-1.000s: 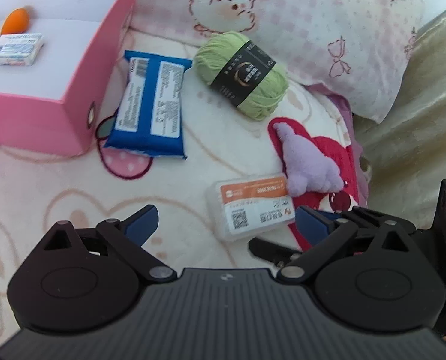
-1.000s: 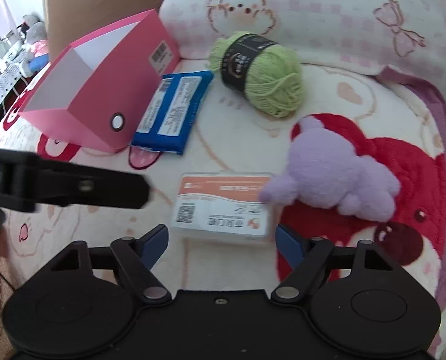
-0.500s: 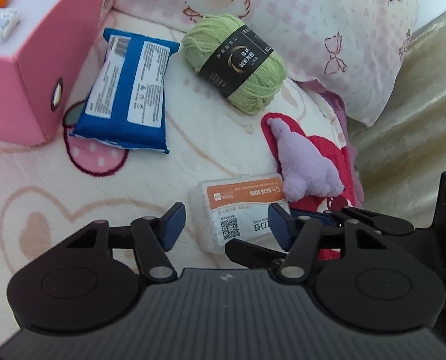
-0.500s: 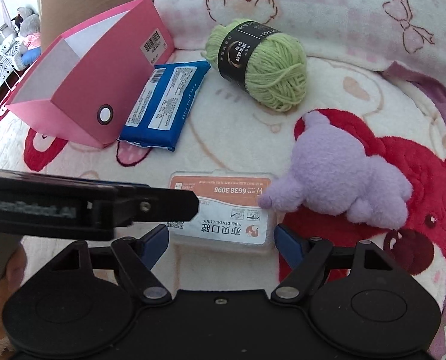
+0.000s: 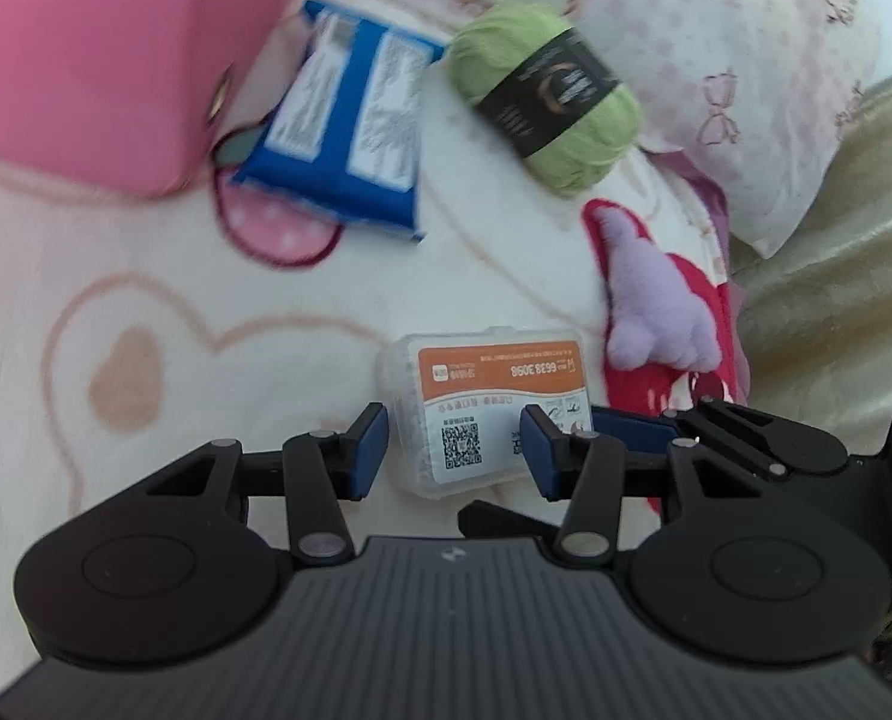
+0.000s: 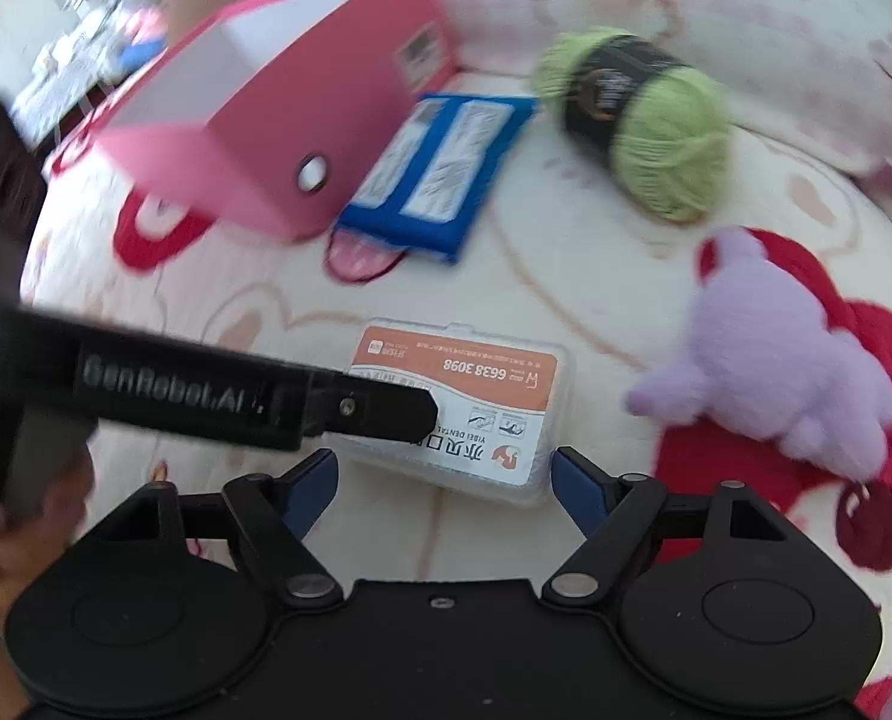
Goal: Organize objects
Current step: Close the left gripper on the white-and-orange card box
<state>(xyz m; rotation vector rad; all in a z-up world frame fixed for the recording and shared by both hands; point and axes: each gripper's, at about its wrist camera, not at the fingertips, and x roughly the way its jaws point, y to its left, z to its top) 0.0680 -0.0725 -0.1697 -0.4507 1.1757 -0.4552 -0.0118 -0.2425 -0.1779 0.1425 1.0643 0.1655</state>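
Observation:
A clear plastic box with an orange and white label lies on the cartoon-print blanket. My left gripper hangs low over its near end. Its jaws are closing: the left pad is at the box's left edge, the right pad in front of the label, and I see no firm press. From the right wrist, one left finger reaches across the box. My right gripper stands just short of the box's near edge. Its jaws are opening and nothing is between them.
A pink open box stands at the back left, with a blue packet beside it. Green yarn lies below a pink pillow. A purple plush lies right of the clear box. A hand shows at the left.
My left gripper has come down toward the clear box and its jaws have narrowed from wide open. The right gripper has slid closer to the box. Both views have rolled slightly.

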